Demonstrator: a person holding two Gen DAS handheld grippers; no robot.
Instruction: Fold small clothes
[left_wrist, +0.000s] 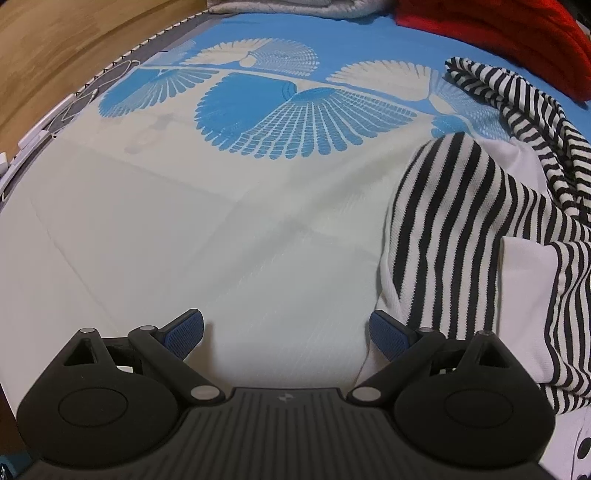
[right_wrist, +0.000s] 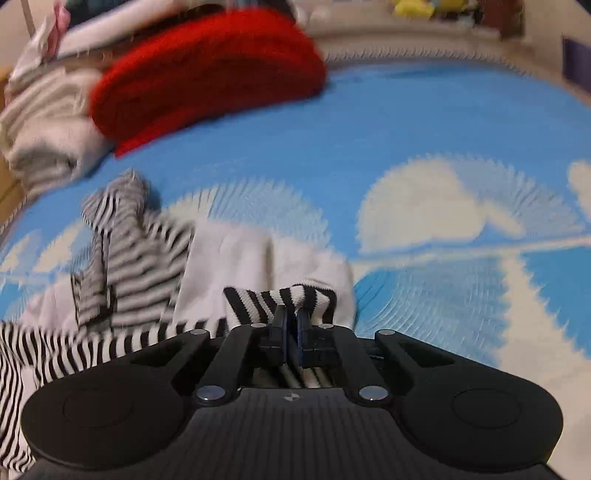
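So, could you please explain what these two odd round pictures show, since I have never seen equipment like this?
Each picture comes from a fisheye camera on a handheld two-finger gripper, looking along its fingers. A person holds one per hand; there is no robot arm. In the left wrist view, the left gripper is open, holding nothing, above a blue and white patterned bedcover. In the right wrist view, the right gripper is shut on a striped garment, black and white, crumpled on the cover. Behind lie a red knit and pale folded clothes.
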